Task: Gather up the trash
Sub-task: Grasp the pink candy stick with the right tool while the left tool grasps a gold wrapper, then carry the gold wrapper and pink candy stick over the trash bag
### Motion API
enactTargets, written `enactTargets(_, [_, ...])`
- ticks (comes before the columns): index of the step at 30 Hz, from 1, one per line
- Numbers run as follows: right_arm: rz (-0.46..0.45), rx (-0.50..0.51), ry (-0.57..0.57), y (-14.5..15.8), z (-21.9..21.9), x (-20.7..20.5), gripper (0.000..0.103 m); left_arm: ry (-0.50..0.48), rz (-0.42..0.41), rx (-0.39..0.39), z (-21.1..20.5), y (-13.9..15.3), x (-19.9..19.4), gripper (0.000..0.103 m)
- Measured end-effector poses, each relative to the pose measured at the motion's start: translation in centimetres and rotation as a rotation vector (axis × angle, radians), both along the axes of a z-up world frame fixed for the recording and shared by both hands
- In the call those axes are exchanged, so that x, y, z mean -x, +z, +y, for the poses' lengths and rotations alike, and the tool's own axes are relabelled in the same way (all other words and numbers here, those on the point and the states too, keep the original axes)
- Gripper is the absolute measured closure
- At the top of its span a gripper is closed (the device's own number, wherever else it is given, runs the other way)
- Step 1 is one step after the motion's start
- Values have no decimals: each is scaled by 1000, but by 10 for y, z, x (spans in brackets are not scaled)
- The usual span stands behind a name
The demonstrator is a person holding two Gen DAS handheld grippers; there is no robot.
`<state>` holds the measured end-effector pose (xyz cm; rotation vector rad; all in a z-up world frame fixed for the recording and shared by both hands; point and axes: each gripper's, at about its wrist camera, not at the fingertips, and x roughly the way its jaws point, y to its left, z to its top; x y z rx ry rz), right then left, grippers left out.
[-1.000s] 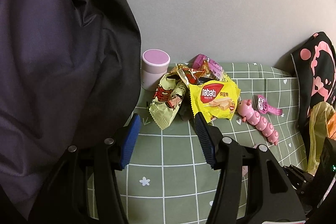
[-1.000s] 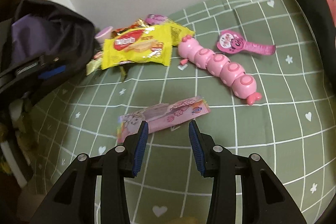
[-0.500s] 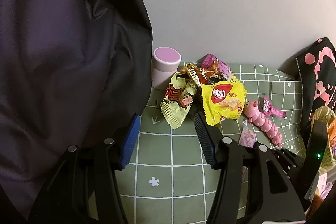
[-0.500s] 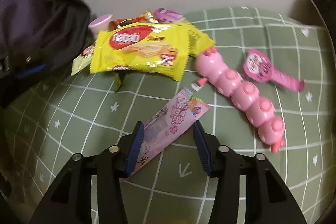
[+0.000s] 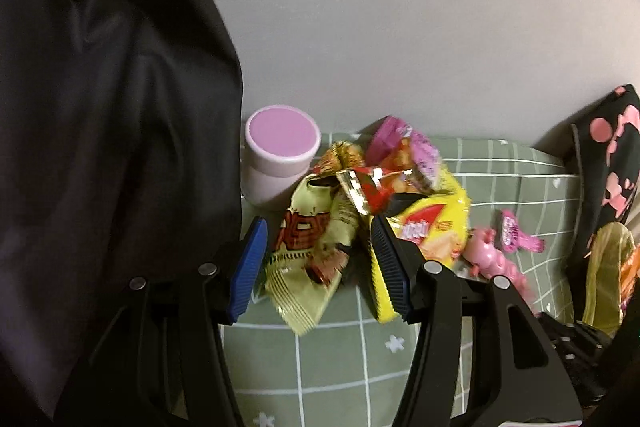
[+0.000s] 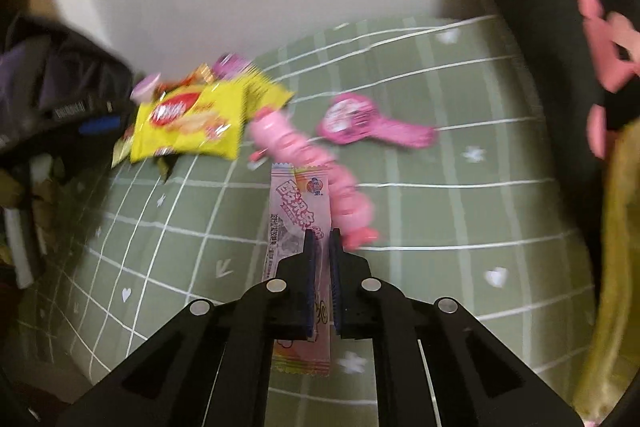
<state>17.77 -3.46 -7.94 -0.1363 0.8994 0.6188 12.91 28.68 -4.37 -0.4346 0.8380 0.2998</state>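
Observation:
My right gripper (image 6: 321,241) is shut on a long pink candy wrapper (image 6: 298,211) and holds it over the green checked sheet (image 6: 440,211). My left gripper (image 5: 316,251) is open, its fingers on either side of a pale green snack wrapper (image 5: 310,259) at the edge of a wrapper pile. The pile holds a yellow Nabati wafer pack (image 5: 430,231), also in the right wrist view (image 6: 192,119), a red and gold wrapper (image 5: 372,187) and a purple one (image 5: 404,143).
A pink-lidded jar (image 5: 280,159) stands against the wall beside a dark jacket (image 5: 100,127). A pink caterpillar toy (image 6: 312,163) and a pink toy mirror (image 6: 368,123) lie on the sheet. A black pillow with pink prints (image 6: 560,7) and a yellowish bag (image 6: 616,247) are at the right.
My right gripper closed on the pink wrapper and lifted it. My left gripper moved forward until its fingers flank the pale green wrapper.

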Motion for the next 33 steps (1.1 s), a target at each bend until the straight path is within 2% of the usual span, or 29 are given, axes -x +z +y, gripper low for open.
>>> enactTargets(7, [-1,-16,-83,8,-30,-3,95,-1,55,100,10,-25,-22,52])
enactTargets(10, [-1,-16,-102,10,-34,-3,95,-22,42,95,0,-20,-25,59])
enactTargets(12, [-6,-18,-110,12,-37,-3,95,-36,34,90,-6,-16,-25,68])
enactTargets(13, [-9,-20,-112,13,-39,-1,95,-44,29,88,-10,-13,-24,68])
enactTargets(18, [-40,-30,-111,24,-39,2,95,-95,-22,83,-28,12,-20,75])
enactTargets(26, [-117,-44,-103,53,-47,5,95,-160,-152,63,-55,67,-13,76])
enactTargets(33, [-216,-52,-108,90,-54,-1,95,-210,-252,41,-78,114,-11,76])
